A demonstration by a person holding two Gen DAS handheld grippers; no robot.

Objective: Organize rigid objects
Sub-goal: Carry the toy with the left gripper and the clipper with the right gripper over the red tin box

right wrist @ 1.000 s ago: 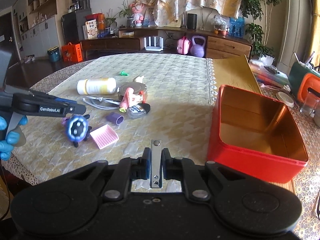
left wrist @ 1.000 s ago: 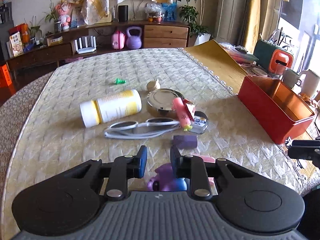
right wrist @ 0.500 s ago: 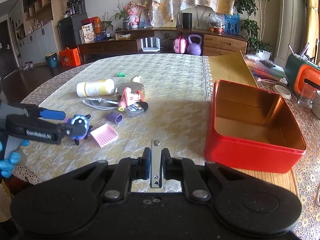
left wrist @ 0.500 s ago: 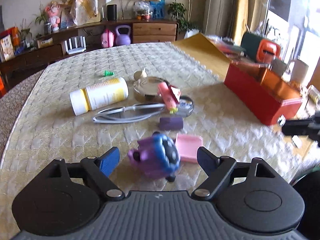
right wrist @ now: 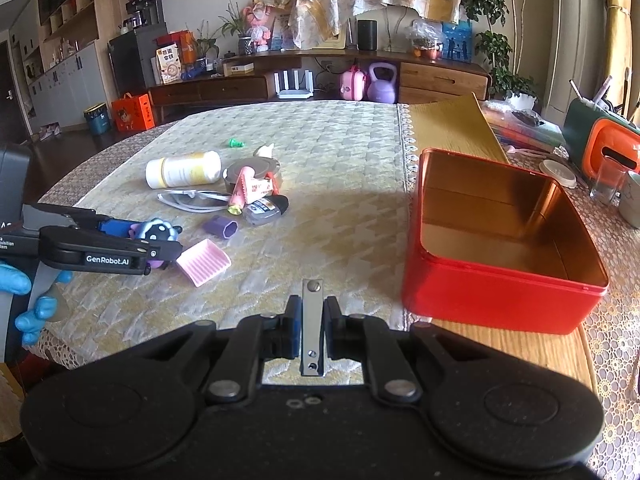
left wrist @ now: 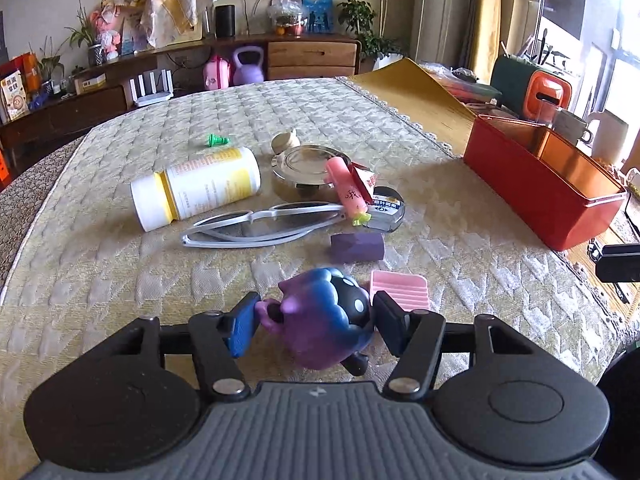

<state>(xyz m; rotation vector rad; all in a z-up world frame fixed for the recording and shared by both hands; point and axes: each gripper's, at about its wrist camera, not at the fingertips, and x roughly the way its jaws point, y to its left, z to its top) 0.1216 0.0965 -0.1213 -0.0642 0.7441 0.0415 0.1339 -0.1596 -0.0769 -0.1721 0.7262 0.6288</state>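
A purple and blue toy figure [left wrist: 320,316] stands on the quilted tablecloth [left wrist: 120,280] near the table's front edge. My left gripper [left wrist: 312,320] straddles it, and its jaws are closing, with the blue pads touching the toy's two sides. From the right wrist view the same left gripper [right wrist: 172,246] and the toy [right wrist: 158,232] show at the left. My right gripper [right wrist: 312,320] is shut on a thin metal strip [right wrist: 312,304], above the table's edge in front of the open red tin [right wrist: 500,300].
Behind the toy lie a pink ribbed tray [left wrist: 400,290], a purple block [left wrist: 356,246], white sunglasses [left wrist: 260,224], a white and yellow bottle [left wrist: 200,184], a round metal tin [left wrist: 304,164], a pink tube [left wrist: 346,192] and a tape measure [left wrist: 386,210]. The red tin [left wrist: 532,188] stands at the right.
My left gripper spread wide, sank around the toy, and now its jaws have come in against it. The right gripper has kept still with the metal strip.
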